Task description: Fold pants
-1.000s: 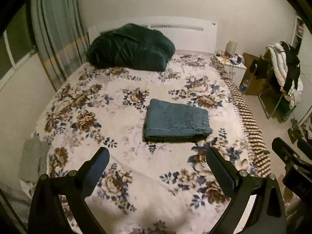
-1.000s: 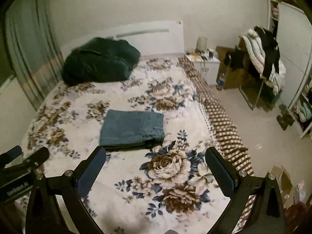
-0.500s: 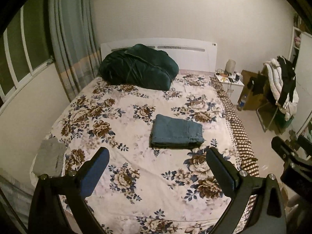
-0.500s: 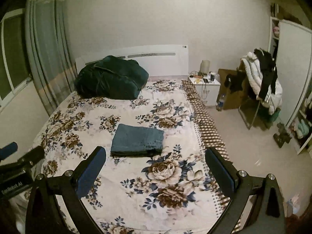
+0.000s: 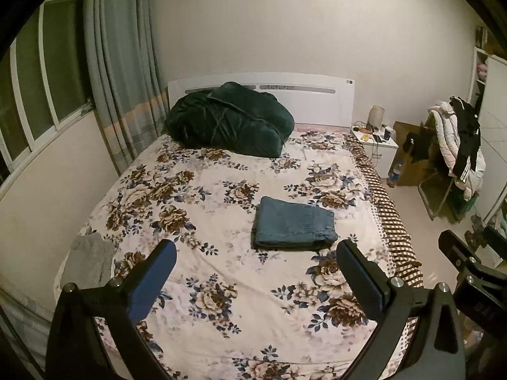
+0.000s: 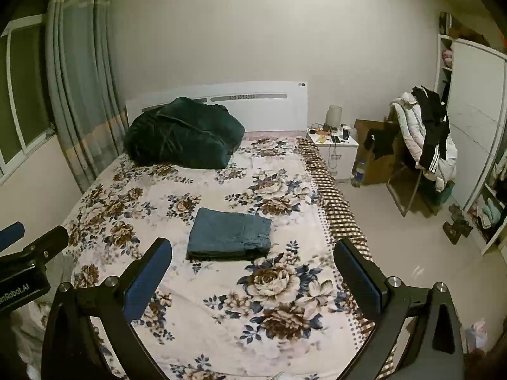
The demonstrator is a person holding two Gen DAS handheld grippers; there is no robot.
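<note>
The blue jeans (image 5: 293,224) lie folded in a neat rectangle on the floral bedspread (image 5: 196,209), right of the bed's middle. They also show in the right wrist view (image 6: 229,234). My left gripper (image 5: 255,277) is open and empty, held well back above the foot of the bed. My right gripper (image 6: 252,277) is open and empty too, equally far back from the pants. Part of the right gripper shows at the right edge of the left wrist view (image 5: 469,266), and part of the left gripper shows at the left edge of the right wrist view (image 6: 28,256).
A dark green blanket (image 5: 226,120) is heaped at the headboard. A grey cloth (image 5: 88,255) lies at the bed's near left corner. A white nightstand (image 5: 377,145) and a chair piled with clothes (image 5: 456,148) stand to the right. Curtains (image 5: 117,72) hang to the left.
Both grippers have pulled back and up from the bed, so the folded pants look smaller and farther away. Both stayed open and empty.
</note>
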